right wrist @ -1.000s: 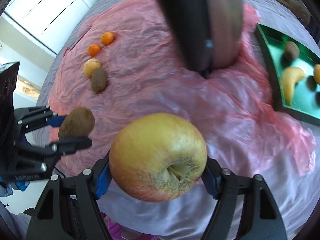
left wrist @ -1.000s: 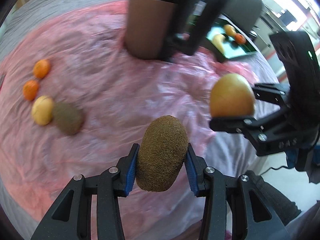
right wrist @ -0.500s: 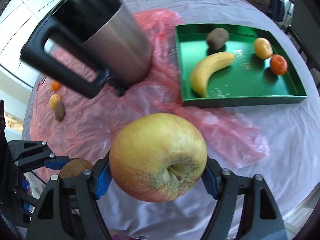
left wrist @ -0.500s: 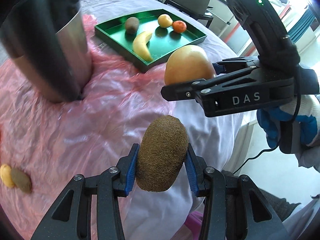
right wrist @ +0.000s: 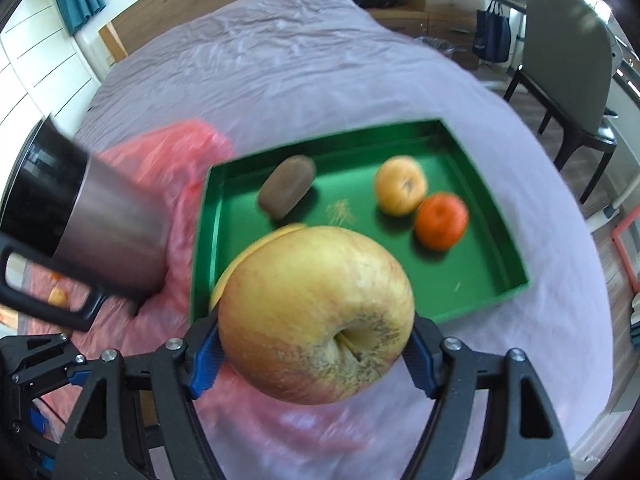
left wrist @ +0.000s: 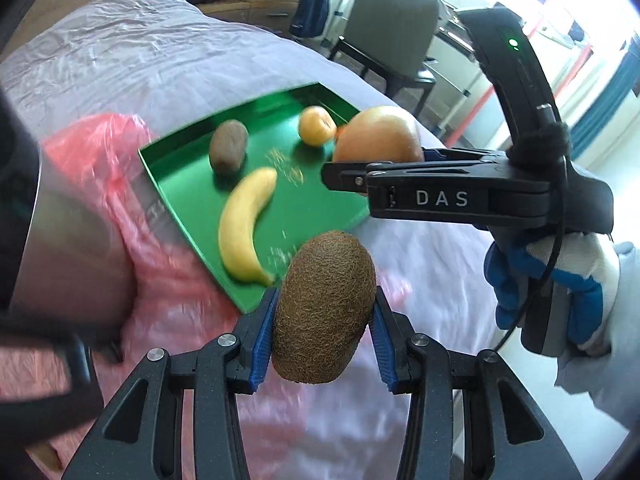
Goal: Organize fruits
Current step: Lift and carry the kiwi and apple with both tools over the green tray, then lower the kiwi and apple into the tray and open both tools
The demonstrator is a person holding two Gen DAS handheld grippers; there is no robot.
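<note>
My left gripper (left wrist: 324,344) is shut on a brown kiwi (left wrist: 324,308), held in the air just short of the green tray (left wrist: 180,184). My right gripper (right wrist: 316,352) is shut on a large yellow-red apple (right wrist: 316,316) above the tray's (right wrist: 480,264) near side; the left wrist view shows that apple (left wrist: 380,136) over the tray's right edge. In the tray lie a banana (left wrist: 244,228), a second kiwi (right wrist: 286,191), a yellow fruit (right wrist: 401,191) and an orange (right wrist: 441,221). The apple hides most of the banana in the right wrist view.
A steel jug (right wrist: 100,224) with a black handle stands on crumpled pink plastic (right wrist: 180,152) left of the tray. All rests on a bed with a lilac sheet (right wrist: 304,60). A gloved hand (left wrist: 560,280) grips the right tool. A grey chair (right wrist: 568,68) stands beyond the bed.
Both grippers have swept with their fruit from the pink plastic, past the jug, over to the green tray. The loose fruits on the plastic have almost dropped out of view. Neither grip has changed.
</note>
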